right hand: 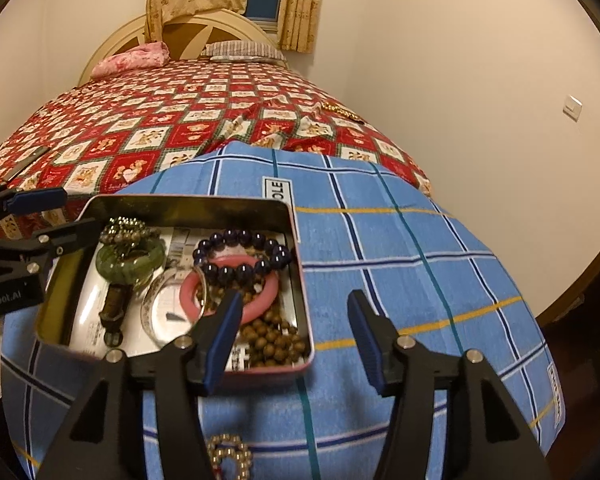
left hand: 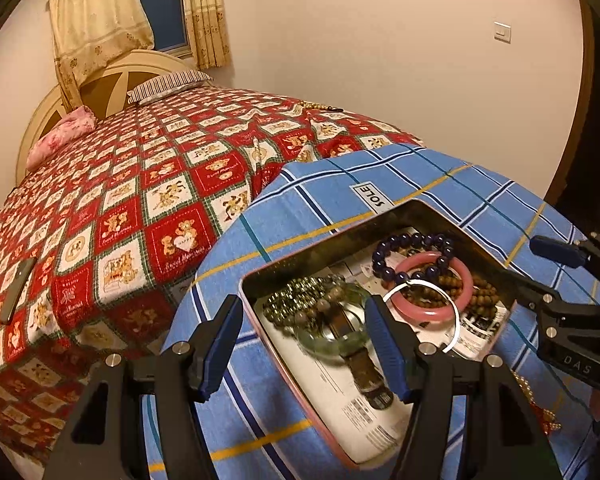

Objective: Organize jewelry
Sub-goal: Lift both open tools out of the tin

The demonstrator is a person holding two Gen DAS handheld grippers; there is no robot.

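Observation:
An open metal tin [left hand: 260, 270] [right hand: 300, 272] sits on a blue checked towel [left hand: 340, 184] [right hand: 400, 264]. It holds a dark purple bead bracelet [left hand: 414, 254] [right hand: 242, 260], a pink bangle [left hand: 432, 308] [right hand: 260, 300], brown wooden beads [right hand: 272, 344], a green jade bangle [left hand: 324, 344] [right hand: 128, 266], a clear bangle [right hand: 156, 312] and olive beads [left hand: 300, 292]. My left gripper [left hand: 300, 352] is open and empty over the tin's left part. My right gripper [right hand: 292, 340] is open and empty, straddling the tin's right front corner. A pearly bead piece [right hand: 228, 456] lies on the towel below it.
The towel lies on a bed with a red teddy-bear quilt [left hand: 120, 220] [right hand: 160, 120]. A dark phone [left hand: 18, 288] lies on the quilt at left. A gold bead strand [left hand: 320, 107] [right hand: 340, 111] lies at the quilt's far edge. Pillows and headboard stand beyond.

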